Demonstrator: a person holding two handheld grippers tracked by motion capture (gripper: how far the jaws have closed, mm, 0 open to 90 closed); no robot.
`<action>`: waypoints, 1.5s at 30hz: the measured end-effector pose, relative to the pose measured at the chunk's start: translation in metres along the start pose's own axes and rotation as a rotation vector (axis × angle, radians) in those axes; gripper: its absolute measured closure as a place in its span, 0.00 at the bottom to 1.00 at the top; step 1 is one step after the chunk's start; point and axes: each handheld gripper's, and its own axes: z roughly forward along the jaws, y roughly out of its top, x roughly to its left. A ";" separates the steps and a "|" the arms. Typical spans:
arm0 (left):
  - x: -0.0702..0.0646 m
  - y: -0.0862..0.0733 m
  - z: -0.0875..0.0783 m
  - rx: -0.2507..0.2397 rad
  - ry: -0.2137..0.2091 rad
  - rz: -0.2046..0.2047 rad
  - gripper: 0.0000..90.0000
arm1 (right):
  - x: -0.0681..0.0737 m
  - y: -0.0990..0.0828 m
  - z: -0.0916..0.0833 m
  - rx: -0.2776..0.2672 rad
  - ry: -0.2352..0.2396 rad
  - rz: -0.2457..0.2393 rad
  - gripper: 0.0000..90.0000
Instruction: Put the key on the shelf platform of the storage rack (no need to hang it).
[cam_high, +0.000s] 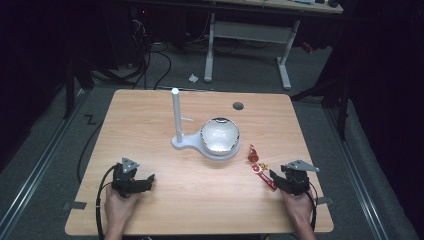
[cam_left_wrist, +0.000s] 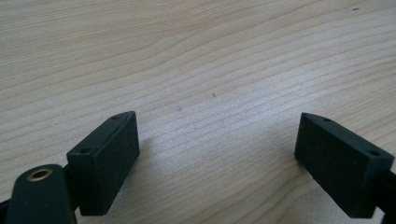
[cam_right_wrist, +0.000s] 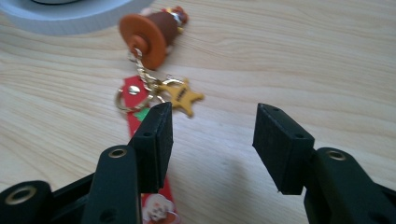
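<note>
A keychain lies on the wooden table at the right. It has a brown, orange-hatted figure, a gold star and a red strap. My right gripper hovers just over it, jaws apart with bare wood between the pads. The strap runs beneath the left jaw. In the high view the right gripper points left at the strap's near end. My left gripper stands open over bare table, at the front left.
A white stand with an upright pole and a round base sits mid-table, carrying a shiny bowl-shaped piece. A cable hole lies behind it. Beyond the table are a desk frame and floor cables.
</note>
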 end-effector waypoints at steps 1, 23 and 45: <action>0.000 0.000 0.000 0.000 0.000 0.000 0.16 | 0.003 0.002 0.000 0.001 0.007 -0.007 0.53; 0.000 0.000 0.000 0.000 0.000 0.000 0.16 | 0.031 0.035 0.036 0.040 0.065 -0.077 0.42; 0.000 0.000 0.000 0.000 0.001 -0.001 0.16 | 0.030 0.045 0.066 0.104 0.032 -0.073 0.55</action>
